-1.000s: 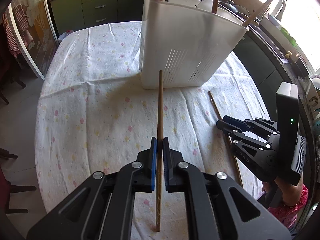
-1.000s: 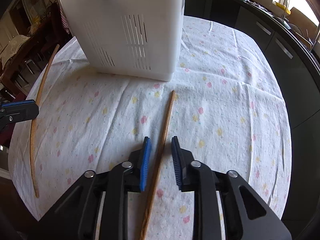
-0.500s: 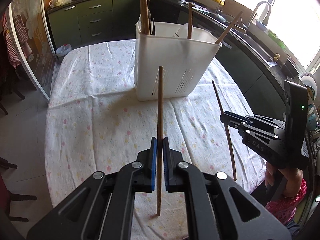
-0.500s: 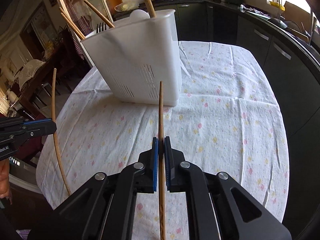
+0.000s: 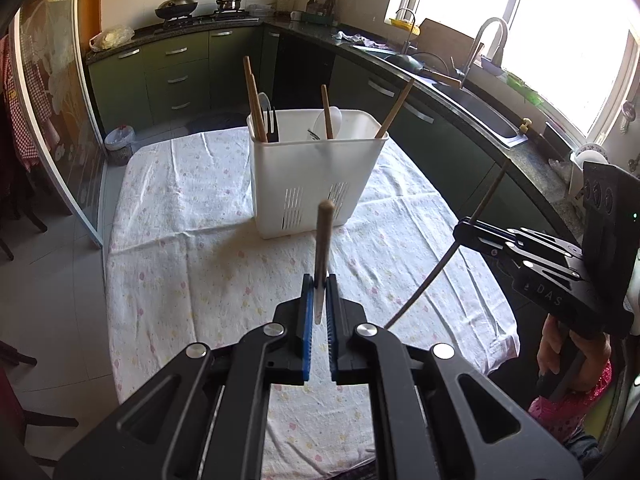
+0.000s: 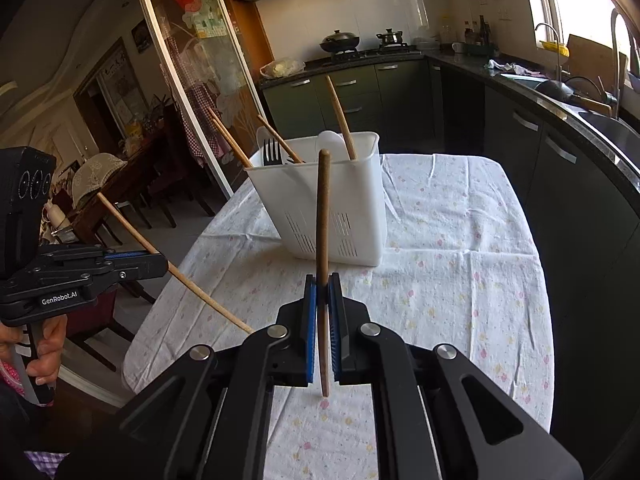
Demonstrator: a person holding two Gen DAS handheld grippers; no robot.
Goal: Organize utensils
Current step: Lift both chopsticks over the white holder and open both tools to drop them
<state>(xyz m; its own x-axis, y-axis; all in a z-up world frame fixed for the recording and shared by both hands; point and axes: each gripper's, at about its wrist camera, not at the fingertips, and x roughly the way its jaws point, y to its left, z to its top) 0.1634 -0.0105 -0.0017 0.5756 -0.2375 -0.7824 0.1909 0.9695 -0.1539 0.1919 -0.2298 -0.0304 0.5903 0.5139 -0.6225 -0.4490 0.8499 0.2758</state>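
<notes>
A white utensil caddy (image 5: 316,176) stands on the table, holding several wooden chopsticks, a black fork and a white spoon; it also shows in the right wrist view (image 6: 320,208). My left gripper (image 5: 319,292) is shut on a wooden chopstick (image 5: 322,240), held high above the table, short of the caddy. My right gripper (image 6: 323,292) is shut on another wooden chopstick (image 6: 322,216), also raised. Each gripper shows in the other's view: the right one (image 5: 464,230) with its chopstick (image 5: 436,270), the left one (image 6: 160,266) with its chopstick (image 6: 192,284).
The table carries a white flower-print cloth (image 5: 192,248). Dark green kitchen cabinets (image 5: 172,76) and a counter with a sink (image 5: 480,112) run behind and to the right. A glass sliding door (image 5: 52,120) stands at the left. Chairs (image 6: 132,200) stand beyond the table's left side.
Both grippers have risen and pulled back from the table with their chopsticks, which now tilt more upright. A second ago the right gripper was open around its chopstick lying on the cloth.
</notes>
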